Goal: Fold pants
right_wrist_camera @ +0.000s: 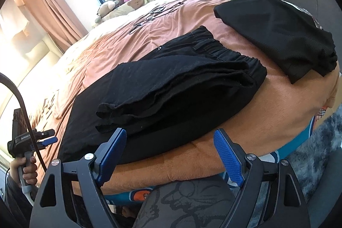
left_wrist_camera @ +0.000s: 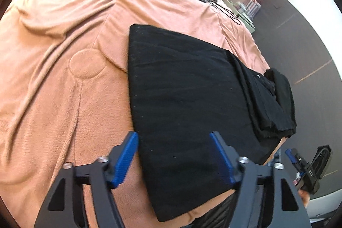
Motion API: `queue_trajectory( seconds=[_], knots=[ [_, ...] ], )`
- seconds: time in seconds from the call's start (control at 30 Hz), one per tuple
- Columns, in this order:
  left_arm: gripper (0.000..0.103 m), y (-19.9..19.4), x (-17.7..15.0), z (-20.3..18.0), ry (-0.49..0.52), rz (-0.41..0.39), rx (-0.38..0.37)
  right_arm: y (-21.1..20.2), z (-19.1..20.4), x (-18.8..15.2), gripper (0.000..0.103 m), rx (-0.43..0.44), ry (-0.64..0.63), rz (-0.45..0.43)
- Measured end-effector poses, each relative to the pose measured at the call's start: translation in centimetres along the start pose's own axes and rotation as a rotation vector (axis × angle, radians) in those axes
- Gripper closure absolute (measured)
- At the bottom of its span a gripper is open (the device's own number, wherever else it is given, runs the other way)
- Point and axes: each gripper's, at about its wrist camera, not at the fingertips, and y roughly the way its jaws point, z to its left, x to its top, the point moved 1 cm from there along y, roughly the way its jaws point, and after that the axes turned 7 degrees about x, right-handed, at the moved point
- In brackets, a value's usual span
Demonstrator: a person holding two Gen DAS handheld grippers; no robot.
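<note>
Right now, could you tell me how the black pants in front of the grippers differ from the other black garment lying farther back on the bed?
The pants lie flat with stacked layers and a visible elastic waistband; the other garment is a looser bundle, bunched at one end. The pants cover more of the blanket than the garment does. The pants lie near the bed's front edge; the garment sits farther back. Both are black and rest untouched on the blanket.

1. Left gripper (left_wrist_camera: 174, 155): black angular frame, blue ribbed fingers (left_wrist_camera: 125, 158), silver screws.
2. Right gripper (right_wrist_camera: 171, 155): same build; blue textured fingers (right_wrist_camera: 228, 158).
3. Black cable (right_wrist_camera: 23, 108) curving from the handle.
4. Hand (right_wrist_camera: 26, 170) on a grey grip.
</note>
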Motion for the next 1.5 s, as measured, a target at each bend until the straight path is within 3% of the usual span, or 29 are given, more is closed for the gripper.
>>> queue_trajectory(
  seconds=[0.1,0.37,0.57,0.67,0.77,1.03,1.4,1.47,1.5],
  knots=[
    [0.045,0.7,0.3,0.8,-0.032,0.011,-0.009,0.0,0.6,0.0,0.02,0.024,-0.032,0.001],
    [0.046,1.3,0.2,1.0,-0.06,-0.014,-0.016,0.1,3.7,0.5,0.025,0.053,-0.193,0.033],
    [0.046,1.3,-0.5,0.6,-0.066,-0.041,0.004,2.2,6.0,1.6,0.027,0.045,-0.337,0.095],
    [0.046,1.2,-0.8,0.8,-0.09,-0.051,-0.002,3.8,7.1,2.3,0.035,0.04,-0.398,0.134],
    [0.046,1.0,-1.1,1.1,-0.116,-0.061,-0.009,5.3,8.4,2.9,0.037,0.03,-0.453,0.166],
    [0.046,0.7,-2.3,1.6,-0.166,-0.078,-0.016,8.9,11.1,3.8,0.042,0.039,-0.508,0.227],
    [0.045,0.1,-3.3,2.7,-0.212,-0.088,-0.016,12.8,13.5,3.1,0.043,-0.031,-0.586,0.269],
    [0.045,0.2,-3.3,2.6,-0.209,-0.08,-0.019,13.9,13.8,2.8,0.063,-0.094,-0.624,0.276],
    [0.045,0.2,-3.3,2.5,-0.208,-0.079,-0.018,14.4,13.8,2.8,0.067,-0.1,-0.624,0.286]
  ],
)
